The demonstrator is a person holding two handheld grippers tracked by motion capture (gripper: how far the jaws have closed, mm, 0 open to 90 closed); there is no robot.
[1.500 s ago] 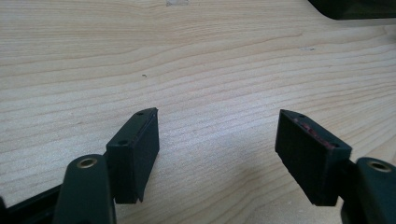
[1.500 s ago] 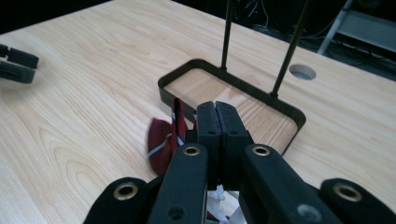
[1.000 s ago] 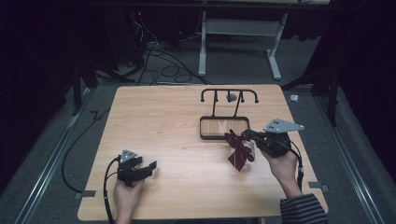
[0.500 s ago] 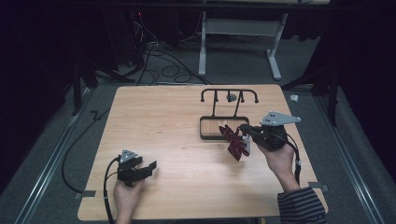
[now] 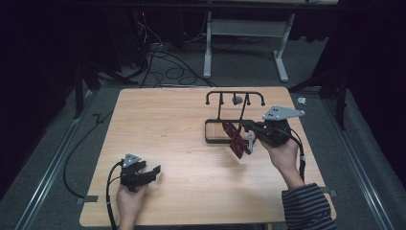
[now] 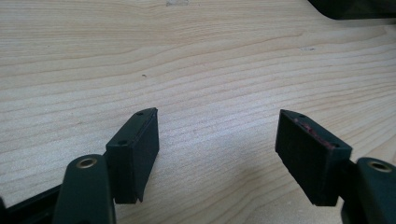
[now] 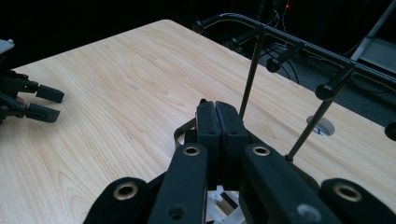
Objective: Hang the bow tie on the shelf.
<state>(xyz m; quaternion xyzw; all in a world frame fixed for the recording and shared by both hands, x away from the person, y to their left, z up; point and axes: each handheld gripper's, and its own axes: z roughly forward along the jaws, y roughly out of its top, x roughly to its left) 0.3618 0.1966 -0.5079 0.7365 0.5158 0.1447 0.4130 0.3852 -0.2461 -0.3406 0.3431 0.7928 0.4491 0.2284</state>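
While the right gripper [image 5: 250,135] pinches a dark red bow [image 5: 235,137] at the rack's [image 5: 234,98] 6 o'clock, it could snag a peg; the left gripper [image 5: 148,173] rests wide open and empty on the desk [image 5: 163,120].

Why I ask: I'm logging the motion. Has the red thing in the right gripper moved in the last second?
Yes. The red thing, shut in the right gripper, has moved left and away, now over the rack base.

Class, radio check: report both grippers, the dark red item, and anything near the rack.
Left gripper open, idle on table. Right gripper shut on dark red item, over black rack base. Rack's uprights close behind; nothing else in the way.
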